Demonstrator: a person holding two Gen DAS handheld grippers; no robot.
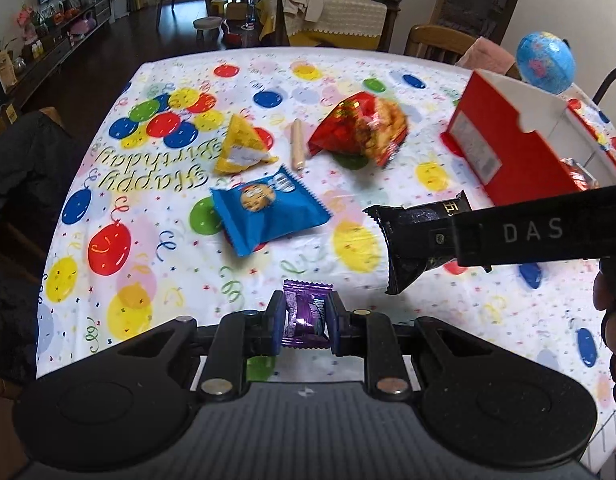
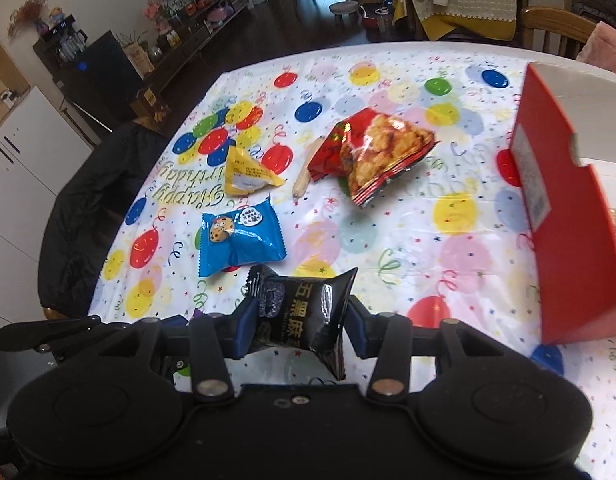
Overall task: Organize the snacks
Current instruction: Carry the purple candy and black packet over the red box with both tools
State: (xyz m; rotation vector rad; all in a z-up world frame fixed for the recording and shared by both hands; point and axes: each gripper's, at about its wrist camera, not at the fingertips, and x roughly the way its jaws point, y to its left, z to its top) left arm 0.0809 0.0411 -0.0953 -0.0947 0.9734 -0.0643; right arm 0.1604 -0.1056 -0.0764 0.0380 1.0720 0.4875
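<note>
Your left gripper [image 1: 307, 322] has its jaws clamped on a small purple foil candy wrapper [image 1: 306, 316] at lower centre; your right gripper [image 2: 298, 322] pinches a crinkly black snack packet [image 2: 304, 308]. Both look light and slippery, so grip the filled middle.

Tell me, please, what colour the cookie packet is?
Blue cookie packet, clearest in the right wrist view.

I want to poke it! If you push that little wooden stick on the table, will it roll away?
Probably yes. The stick looks round and smooth, so a sideways push would likely roll it on the slick tablecloth. It lies flat, so it cannot tip. The red bag close beside it might stop it that way.
</note>
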